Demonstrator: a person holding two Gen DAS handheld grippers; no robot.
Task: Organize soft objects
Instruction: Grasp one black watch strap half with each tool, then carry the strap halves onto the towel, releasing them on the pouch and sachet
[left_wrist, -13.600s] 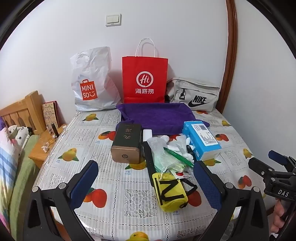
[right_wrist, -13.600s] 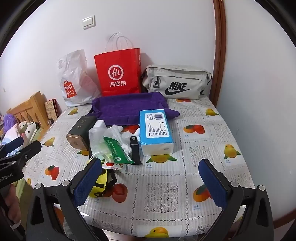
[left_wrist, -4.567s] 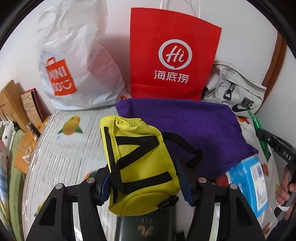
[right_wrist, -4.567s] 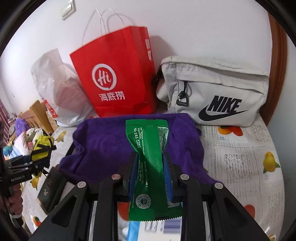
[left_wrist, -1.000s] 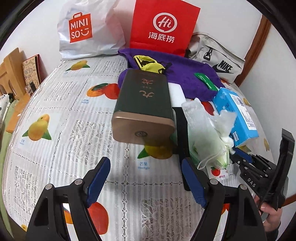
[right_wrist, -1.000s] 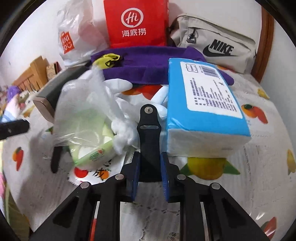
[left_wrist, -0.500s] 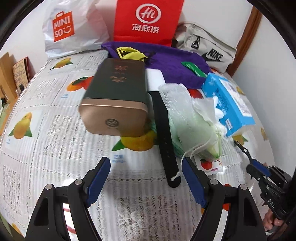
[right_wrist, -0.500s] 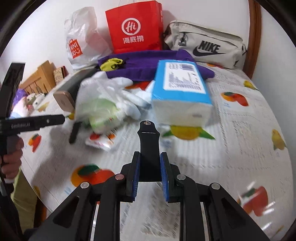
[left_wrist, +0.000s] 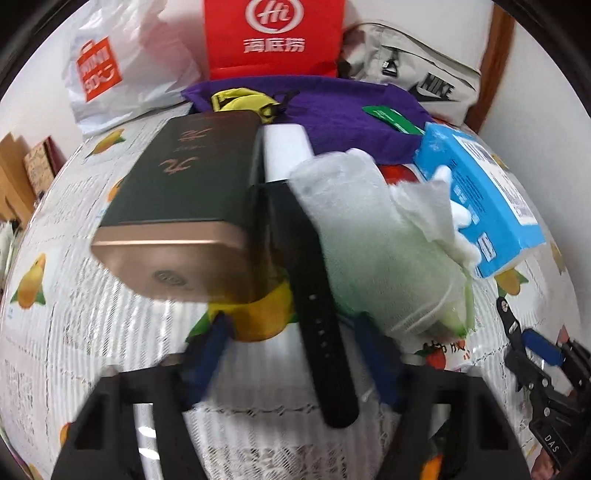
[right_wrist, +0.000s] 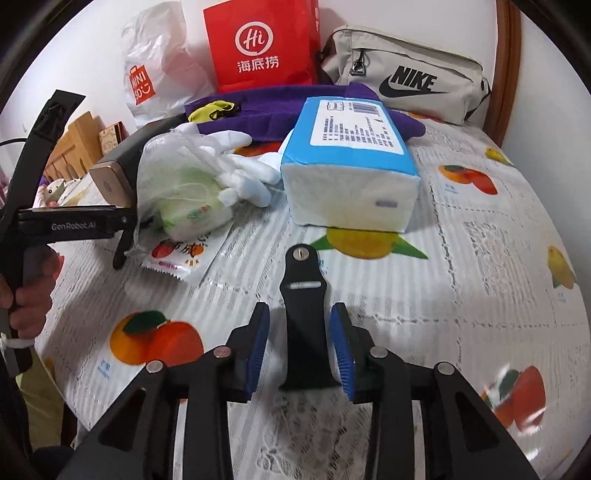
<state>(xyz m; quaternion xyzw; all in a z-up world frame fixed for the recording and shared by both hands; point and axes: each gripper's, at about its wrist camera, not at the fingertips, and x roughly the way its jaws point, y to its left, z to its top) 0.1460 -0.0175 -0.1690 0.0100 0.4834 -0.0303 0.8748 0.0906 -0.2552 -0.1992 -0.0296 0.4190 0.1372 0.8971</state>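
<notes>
A purple towel (left_wrist: 332, 107) lies at the back of the table with a yellow pouch (left_wrist: 240, 101) and a green packet (left_wrist: 391, 118) on it. My left gripper (left_wrist: 295, 354) is open, its blue pads either side of a long black strap (left_wrist: 314, 295) that lies beside a clear bag of white gloves (left_wrist: 380, 236). My right gripper (right_wrist: 300, 345) is open around a short black strap piece (right_wrist: 303, 295) lying on the table; the pads stand apart from it. The glove bag (right_wrist: 184, 184) and the towel (right_wrist: 280, 107) also show in the right wrist view.
A dark box with a gold end (left_wrist: 177, 206) and a blue tissue pack (right_wrist: 351, 155) flank the glove bag. A snack sachet (right_wrist: 181, 254) lies in front. A red paper bag (right_wrist: 262, 44), a white Miniso bag (right_wrist: 155, 77) and a grey Nike bag (right_wrist: 402, 74) line the wall.
My right gripper has opened and let go of the short strap piece, which now lies on the table. My left gripper has moved forward and right around the long black strap.
</notes>
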